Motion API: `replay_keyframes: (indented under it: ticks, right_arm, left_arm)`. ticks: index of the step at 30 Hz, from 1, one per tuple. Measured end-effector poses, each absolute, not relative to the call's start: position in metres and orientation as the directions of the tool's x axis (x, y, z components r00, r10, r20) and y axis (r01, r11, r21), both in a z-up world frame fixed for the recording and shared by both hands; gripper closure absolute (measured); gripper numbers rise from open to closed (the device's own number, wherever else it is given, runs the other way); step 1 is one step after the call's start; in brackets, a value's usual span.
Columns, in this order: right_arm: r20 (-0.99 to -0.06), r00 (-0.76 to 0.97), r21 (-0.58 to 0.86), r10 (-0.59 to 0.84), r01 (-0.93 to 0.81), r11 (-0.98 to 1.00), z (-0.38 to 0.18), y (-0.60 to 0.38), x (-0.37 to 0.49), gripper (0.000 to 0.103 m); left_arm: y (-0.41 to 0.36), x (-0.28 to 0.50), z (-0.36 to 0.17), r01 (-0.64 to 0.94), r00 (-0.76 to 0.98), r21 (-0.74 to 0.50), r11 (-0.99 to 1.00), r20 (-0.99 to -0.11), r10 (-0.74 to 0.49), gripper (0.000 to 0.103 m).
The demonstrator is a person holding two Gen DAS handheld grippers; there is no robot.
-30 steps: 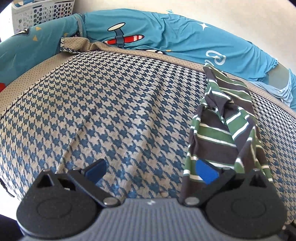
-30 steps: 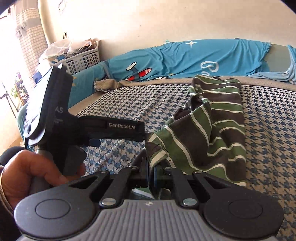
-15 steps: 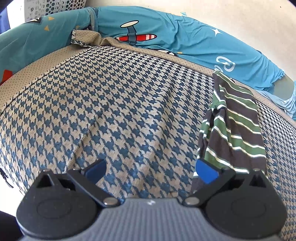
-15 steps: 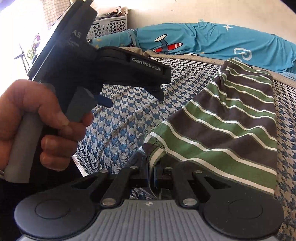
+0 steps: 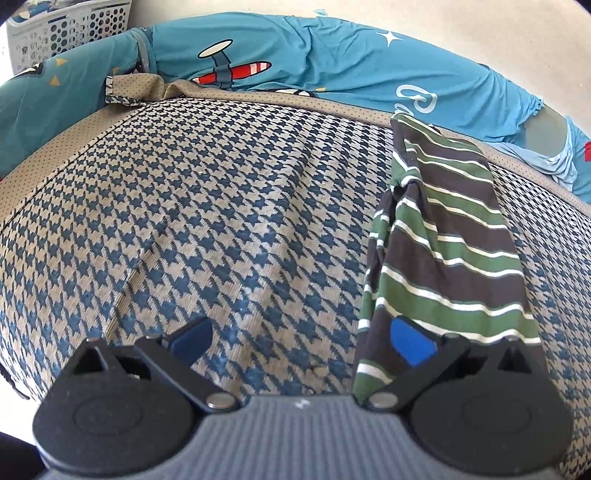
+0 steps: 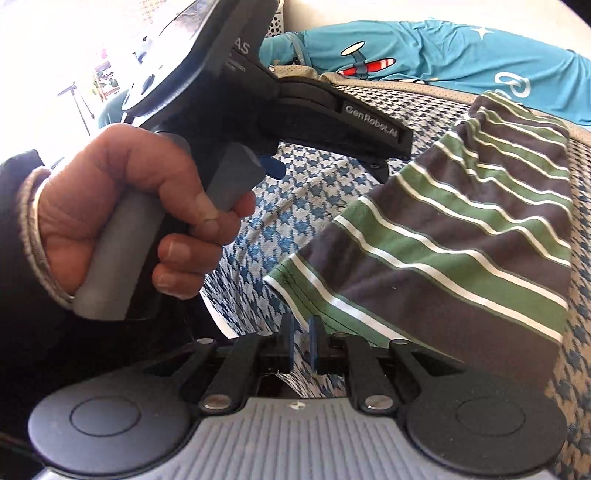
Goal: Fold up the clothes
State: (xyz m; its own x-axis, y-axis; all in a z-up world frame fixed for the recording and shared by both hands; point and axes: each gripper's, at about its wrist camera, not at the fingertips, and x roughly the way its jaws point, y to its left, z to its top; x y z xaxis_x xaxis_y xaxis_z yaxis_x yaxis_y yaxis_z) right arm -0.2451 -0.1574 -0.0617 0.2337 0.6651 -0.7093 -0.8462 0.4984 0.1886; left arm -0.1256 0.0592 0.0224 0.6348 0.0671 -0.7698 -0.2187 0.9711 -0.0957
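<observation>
While the jaws of the right gripper (image 6: 300, 339) have just been opening a slit, freeing the hem, the striped garment (image 6: 461, 236) lies folded lengthwise at one o'clock on the bedspread (image 5: 184, 221). The left gripper (image 5: 299, 336), wide open and empty, should probably grasp the near end next.

The striped shirt (image 6: 461, 236) is soft, thin cloth, and the bed cover (image 5: 207, 206) under it is thicker woven cloth with a ribbed, rough look. The blue sheet (image 5: 332, 62) looks smooth. Each hand-held gripper (image 6: 299, 341) is matt black plastic with shiny metal pins, and the basket (image 5: 66, 26) is white plastic.
</observation>
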Motion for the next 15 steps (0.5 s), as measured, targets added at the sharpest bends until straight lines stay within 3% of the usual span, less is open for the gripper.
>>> replay_keyframes:
  ticks: [7,15]
  right_arm:
    - [-0.695,0.383,0.155,0.609,-0.747,0.647,-0.049,-0.194,-0.241,0.087]
    - [-0.745,0.518,0.117,0.42,-0.519,0.847,-0.054,-0.241,-0.225,0.084]
  left_arm:
    - [0.038,-0.128,0.022,-0.128,0.66,-0.081,0.988,-0.751,0.024,0.0]
    - [0.011,-0.129,0.017,-0.021,0.662,-0.088,0.996,-0.748,-0.052,0.0]
